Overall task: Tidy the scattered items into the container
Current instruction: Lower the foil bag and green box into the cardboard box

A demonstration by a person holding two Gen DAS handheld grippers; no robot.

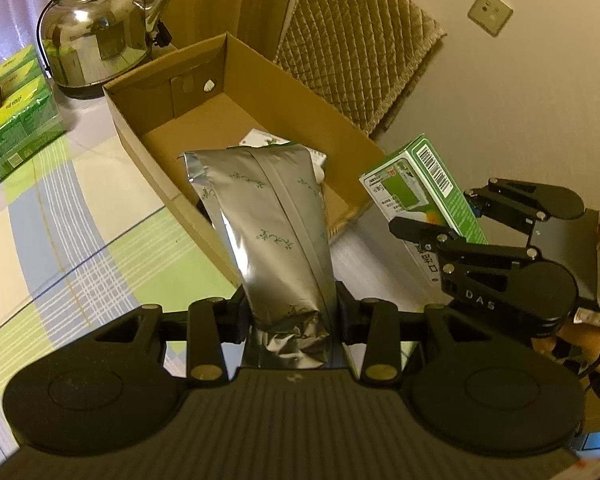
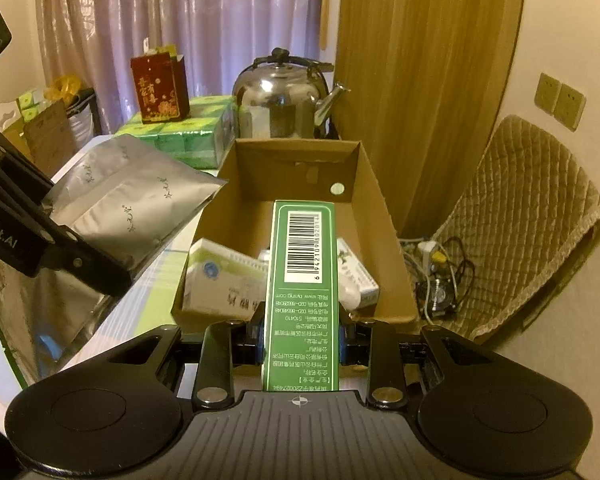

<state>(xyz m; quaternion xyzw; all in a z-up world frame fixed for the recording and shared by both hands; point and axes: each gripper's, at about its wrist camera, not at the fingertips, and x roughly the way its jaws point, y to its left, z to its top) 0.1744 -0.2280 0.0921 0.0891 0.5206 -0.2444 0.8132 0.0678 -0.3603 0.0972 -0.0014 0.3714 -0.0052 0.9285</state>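
An open cardboard box (image 1: 136,120) (image 2: 384,216) stands on the table with several small white and green packets (image 2: 224,276) at its near end. My left gripper (image 1: 290,320) is shut on a silver foil pouch (image 1: 268,216) (image 2: 128,200), held up over the box's near left wall. My right gripper (image 2: 302,336) is shut on a tall green carton (image 2: 302,280) (image 1: 424,188) with a barcode, just short of the box's near end. In the left wrist view the right gripper (image 1: 444,220) sits at the right of the box.
A steel kettle (image 1: 96,36) (image 2: 284,100) stands behind the box. Green packs (image 1: 16,120) (image 2: 188,132) with a dark red bag (image 2: 160,88) on top lie at the far left. A quilted chair back (image 1: 356,36) and floor cables (image 2: 440,276) are right of the table.
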